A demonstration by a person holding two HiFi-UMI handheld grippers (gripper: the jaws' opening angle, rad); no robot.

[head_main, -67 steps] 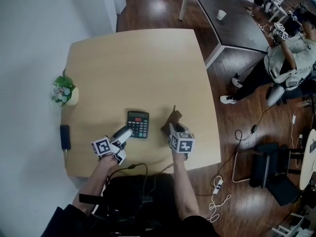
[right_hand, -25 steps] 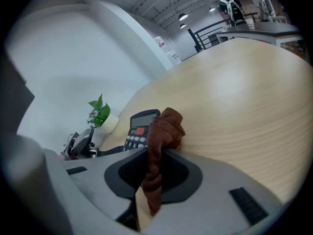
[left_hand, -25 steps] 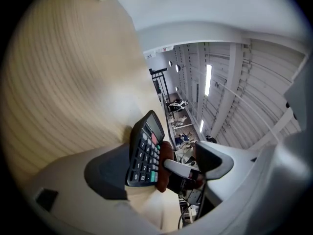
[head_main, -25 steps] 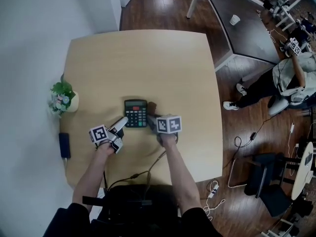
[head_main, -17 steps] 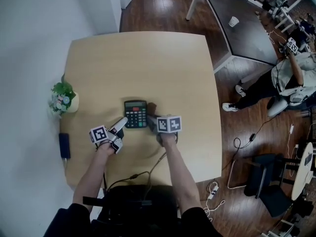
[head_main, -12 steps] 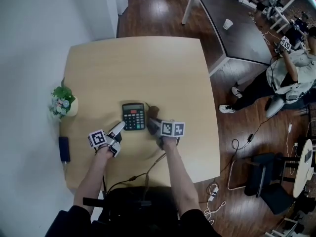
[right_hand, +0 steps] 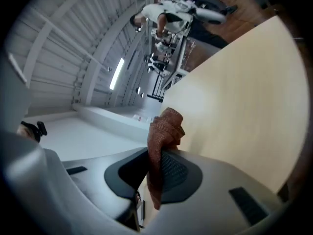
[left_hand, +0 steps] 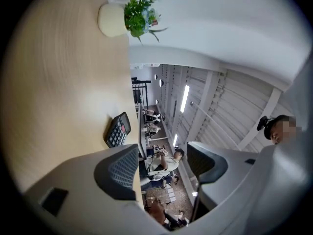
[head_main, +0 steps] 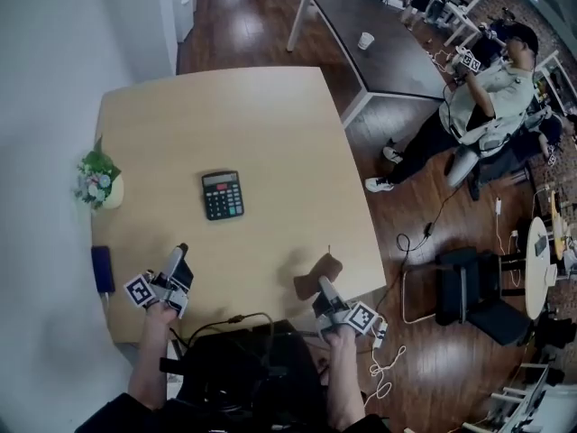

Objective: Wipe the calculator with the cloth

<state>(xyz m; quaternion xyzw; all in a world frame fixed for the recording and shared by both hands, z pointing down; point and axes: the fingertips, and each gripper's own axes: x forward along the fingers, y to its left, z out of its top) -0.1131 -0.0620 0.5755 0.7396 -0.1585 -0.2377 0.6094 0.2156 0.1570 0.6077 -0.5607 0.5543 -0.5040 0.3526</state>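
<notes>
Judging from the broad tabletop, my main worry is reach: the calculator lies alone mid-surface, well apart from both tools at the near edge. My right tool pinches the brown cloth by a thin fold, and a hard swipe could tug it free. My left tool is closing on nothing, so an unbraced calculator may skate.
</notes>
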